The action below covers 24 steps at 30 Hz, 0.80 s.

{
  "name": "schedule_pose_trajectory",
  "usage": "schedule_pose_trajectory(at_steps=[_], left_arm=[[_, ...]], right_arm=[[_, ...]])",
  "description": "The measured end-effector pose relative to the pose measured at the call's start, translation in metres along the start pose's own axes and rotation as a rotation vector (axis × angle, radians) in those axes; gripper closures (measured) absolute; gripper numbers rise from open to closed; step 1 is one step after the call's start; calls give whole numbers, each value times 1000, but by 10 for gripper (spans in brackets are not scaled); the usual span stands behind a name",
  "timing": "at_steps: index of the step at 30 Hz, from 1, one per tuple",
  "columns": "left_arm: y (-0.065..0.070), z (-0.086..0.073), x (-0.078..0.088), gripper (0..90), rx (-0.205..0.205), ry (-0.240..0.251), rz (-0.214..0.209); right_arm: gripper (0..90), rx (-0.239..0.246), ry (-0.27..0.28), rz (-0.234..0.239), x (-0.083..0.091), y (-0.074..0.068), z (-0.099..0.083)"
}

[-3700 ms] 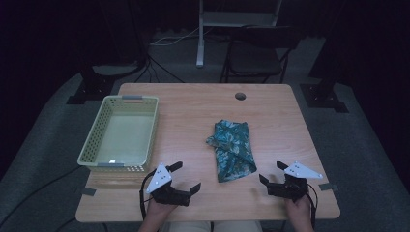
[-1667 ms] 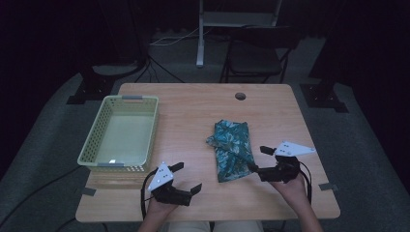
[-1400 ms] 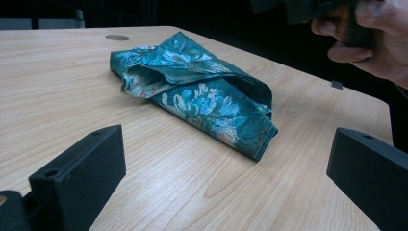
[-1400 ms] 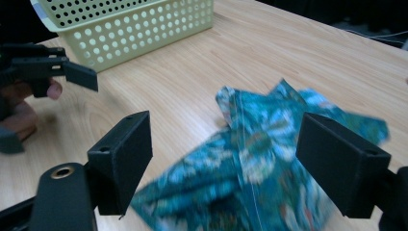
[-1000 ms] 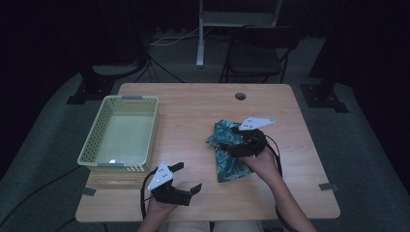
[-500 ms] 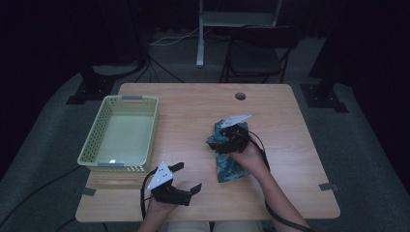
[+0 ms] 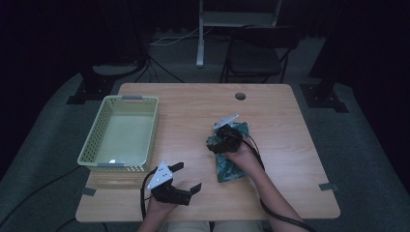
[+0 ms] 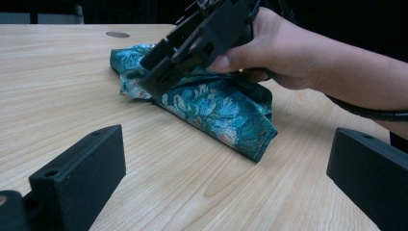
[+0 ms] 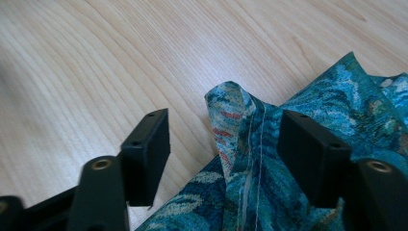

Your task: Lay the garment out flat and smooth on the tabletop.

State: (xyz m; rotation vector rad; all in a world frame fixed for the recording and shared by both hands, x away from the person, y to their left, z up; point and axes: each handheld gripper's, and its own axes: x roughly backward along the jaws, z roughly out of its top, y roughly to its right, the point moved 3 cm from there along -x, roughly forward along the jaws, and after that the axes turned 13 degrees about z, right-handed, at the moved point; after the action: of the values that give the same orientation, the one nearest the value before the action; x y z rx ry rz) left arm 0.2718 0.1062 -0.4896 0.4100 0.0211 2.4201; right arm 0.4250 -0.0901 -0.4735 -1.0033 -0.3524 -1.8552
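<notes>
One teal patterned cloth (image 7: 231, 155) is what this is all about. It's lying folded and a bit rumpled on the right half of the desk (image 7: 193, 106), well apart from the pale green basket (image 7: 121, 166) over on the left, which has nothing in it.

The right gripper (image 9: 223, 144) has come down onto the far end of the cloth, and its fingers (image 9: 146, 144) have just been closing. They're about halfway in now, with a raised seamed fold of the fabric standing between them. From the right gripper view the fold isn't pinched yet: there's still desk showing between the left finger and the cloth, and the other finger sits just beside the fabric or maybe brushing it (hard to call). So I'd say open around the cloth, not gripping.

The left gripper (image 7: 186, 178) sits near the front edge of the desk, fingers spread wide with nothing in them, pointed toward the cloth from a distance.

As for progress, my read is this is very early. The cloth hasn't left the desk and the basket is bare. Done: reaching the cloth and lining up on a fold. Left: finish the pinch, lift, and, if the basket is where it's headed, carry it across and drop it in.
</notes>
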Motion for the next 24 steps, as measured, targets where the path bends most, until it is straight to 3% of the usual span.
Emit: schedule_pose_trajectory(at_steps=[8, 16, 24], left_arm=[[0, 0, 0, 4, -1, -3, 1], [0, 0, 0, 5, 1, -2, -3], [0, 0, 0, 5, 1, -3, -6]], right_arm=[[554, -8, -77, -90, -12, 2, -5], [859, 1, -40, -115, -6, 0, 0], [883, -7, 33, -106, 13, -1, -2]])
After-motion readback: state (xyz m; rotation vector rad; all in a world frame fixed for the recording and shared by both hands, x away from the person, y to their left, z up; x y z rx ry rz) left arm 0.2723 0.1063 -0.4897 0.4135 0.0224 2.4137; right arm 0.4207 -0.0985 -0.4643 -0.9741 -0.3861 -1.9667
